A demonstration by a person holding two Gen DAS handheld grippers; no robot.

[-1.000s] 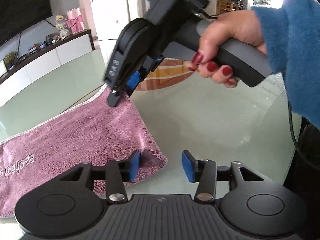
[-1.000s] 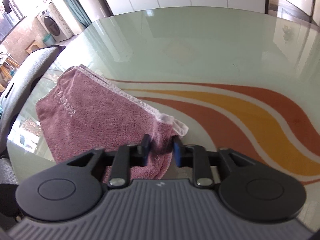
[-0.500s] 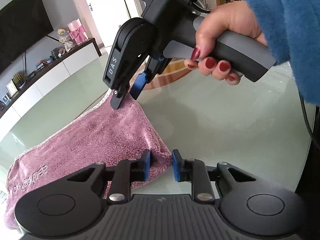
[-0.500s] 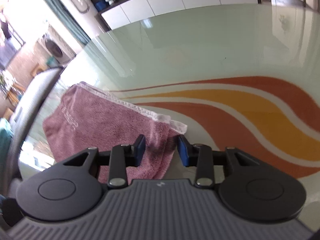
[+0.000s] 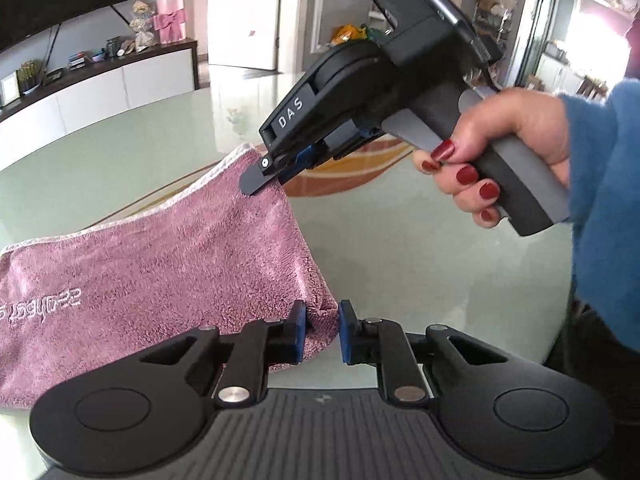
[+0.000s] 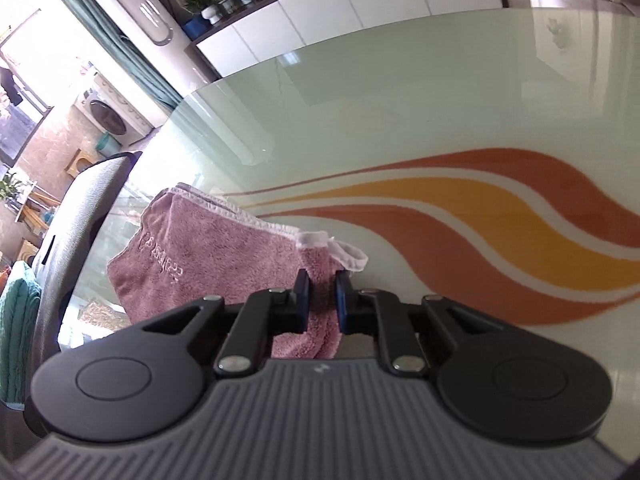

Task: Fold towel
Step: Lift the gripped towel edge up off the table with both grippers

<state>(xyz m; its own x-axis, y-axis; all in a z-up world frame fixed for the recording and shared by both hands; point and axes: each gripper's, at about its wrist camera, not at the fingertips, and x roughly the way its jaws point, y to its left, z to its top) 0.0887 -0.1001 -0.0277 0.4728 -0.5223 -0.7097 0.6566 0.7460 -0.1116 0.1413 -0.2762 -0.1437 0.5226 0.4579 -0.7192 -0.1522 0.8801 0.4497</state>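
A pink towel (image 5: 160, 264) with embroidered lettering lies folded on the pale green glass table (image 5: 400, 260). In the left wrist view my left gripper (image 5: 321, 328) is closing on the towel's near right corner, its blue pads pressing the cloth between them. A hand (image 5: 500, 152) holds my right gripper (image 5: 276, 174), which pinches the far right corner and holds it a little off the table. In the right wrist view the right gripper (image 6: 322, 300) is closing, with bunched towel (image 6: 208, 264) between its pads. The white-trimmed edge sticks out beyond them.
An orange and yellow swirl (image 6: 500, 216) is printed on the table to the right of the towel. A grey chair (image 6: 68, 216) stands at the table's left edge. A low white cabinet (image 5: 100, 84) runs along the wall. A blue sleeve (image 5: 600, 200) fills the right side.
Both grippers have closed on the towel's right corners. That edge has risen off the table, and the right gripper has rolled and shifted sideways.
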